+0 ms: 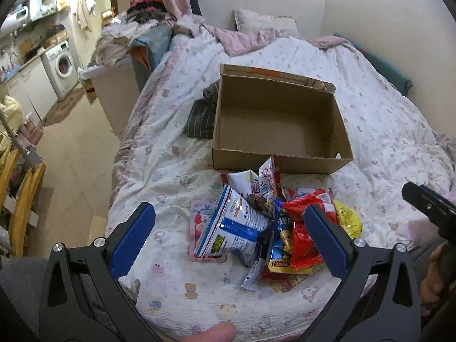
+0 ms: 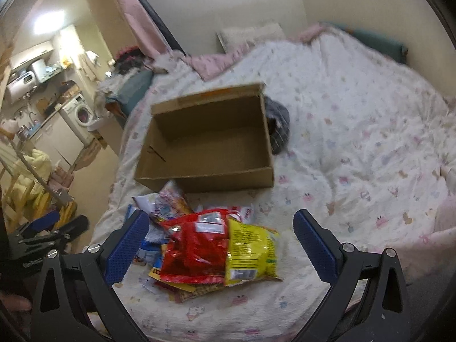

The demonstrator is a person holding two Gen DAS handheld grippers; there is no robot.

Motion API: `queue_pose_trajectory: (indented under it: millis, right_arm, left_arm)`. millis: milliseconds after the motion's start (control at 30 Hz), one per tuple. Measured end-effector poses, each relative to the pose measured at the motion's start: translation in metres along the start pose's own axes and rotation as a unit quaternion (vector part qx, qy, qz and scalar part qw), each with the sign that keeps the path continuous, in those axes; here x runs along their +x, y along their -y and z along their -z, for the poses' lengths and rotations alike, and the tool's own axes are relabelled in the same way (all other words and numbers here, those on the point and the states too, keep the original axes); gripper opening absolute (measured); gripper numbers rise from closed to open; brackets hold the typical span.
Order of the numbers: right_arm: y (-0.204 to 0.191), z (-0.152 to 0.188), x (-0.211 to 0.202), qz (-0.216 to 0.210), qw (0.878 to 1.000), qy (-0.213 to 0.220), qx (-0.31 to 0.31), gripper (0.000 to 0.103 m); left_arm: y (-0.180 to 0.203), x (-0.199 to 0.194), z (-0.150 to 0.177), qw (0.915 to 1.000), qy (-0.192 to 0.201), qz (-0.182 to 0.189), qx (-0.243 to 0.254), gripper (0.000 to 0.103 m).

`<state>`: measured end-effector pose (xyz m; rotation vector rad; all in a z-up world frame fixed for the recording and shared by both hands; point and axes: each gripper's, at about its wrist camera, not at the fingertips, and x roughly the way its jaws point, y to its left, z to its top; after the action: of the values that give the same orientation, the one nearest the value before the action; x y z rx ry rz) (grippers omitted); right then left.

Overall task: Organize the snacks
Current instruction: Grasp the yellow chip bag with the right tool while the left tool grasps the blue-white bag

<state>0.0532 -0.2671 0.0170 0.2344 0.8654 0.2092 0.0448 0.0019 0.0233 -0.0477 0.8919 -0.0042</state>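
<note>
An empty open cardboard box (image 1: pixel 273 125) sits on the bed; it also shows in the right wrist view (image 2: pixel 205 145). A pile of snack packets lies in front of it: a white and blue bag (image 1: pixel 236 228), a red bag (image 1: pixel 302 236) (image 2: pixel 196 245), a yellow bag (image 1: pixel 349 222) (image 2: pixel 250 250) and a white carton pack (image 1: pixel 265 182). My left gripper (image 1: pixel 229 225) is open above the pile's left part. My right gripper (image 2: pixel 221 233) is open above the red and yellow bags. The right gripper shows at the right edge of the left wrist view (image 1: pixel 427 208).
The bed has a white patterned quilt (image 1: pixel 370 119). A dark striped cloth (image 1: pixel 202 116) lies beside the box. A pillow (image 1: pixel 265 22) lies at the head. The floor (image 1: pixel 74 148), a washing machine (image 1: pixel 61 65) and a wooden rack (image 1: pixel 20 199) are to the left.
</note>
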Motion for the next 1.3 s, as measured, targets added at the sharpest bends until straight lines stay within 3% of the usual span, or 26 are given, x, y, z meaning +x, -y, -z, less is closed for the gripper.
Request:
queue_pose_trajectory:
  millis: [200, 300, 567, 767, 800, 867, 900, 1067, 1167, 1300]
  right_arm:
    - [0.046, -0.012, 0.049, -0.004, 0.99, -0.131, 0.051, 0.103]
    - [0.064, -0.011, 0.07, -0.008, 0.983, -0.172, 0.066, 0.103]
    - [0.088, -0.004, 0.117, -0.054, 0.962, -0.247, 0.101, 0.103]
    - [0.074, 0.016, 0.14, -0.1, 0.94, -0.31, 0.095, 0.102]
    - [0.072, 0.02, 0.145, -0.1, 0.939, -0.316, 0.089, 0.101]
    - [0.069, 0.026, 0.154, -0.087, 0.936, -0.333, 0.075, 0.083]
    - [0.069, 0.029, 0.158, -0.088, 0.933, -0.34, 0.074, 0.08]
    - [0.069, 0.029, 0.152, -0.085, 0.939, -0.329, 0.056, 0.057]
    - [0.073, 0.023, 0.142, -0.084, 0.948, -0.304, 0.052, 0.051]
    - [0.078, 0.008, 0.115, -0.081, 0.966, -0.239, 0.056, 0.051]
  left_arm:
    - [-0.003, 0.025, -0.02, 0.9991, -0.034, -0.02, 0.013, 0.103]
    - [-0.008, 0.044, -0.025, 0.9977, -0.063, -0.026, 0.0, 0.103]
    - [-0.025, 0.084, -0.019, 0.993, -0.109, -0.039, -0.025, 0.103]
    - [-0.037, 0.1, -0.016, 0.9875, -0.143, -0.033, -0.057, 0.103]
    - [-0.039, 0.1, -0.017, 0.9873, -0.143, -0.034, -0.06, 0.103]
    - [-0.044, 0.101, -0.019, 0.9868, -0.142, -0.037, -0.069, 0.103]
    - [-0.047, 0.101, -0.02, 0.9863, -0.141, -0.039, -0.076, 0.103]
    - [-0.057, 0.107, -0.024, 0.9836, -0.149, -0.047, -0.091, 0.103]
    - [-0.055, 0.112, -0.022, 0.9831, -0.156, -0.045, -0.086, 0.103]
    - [-0.043, 0.121, -0.012, 0.9813, -0.181, -0.024, -0.062, 0.103]
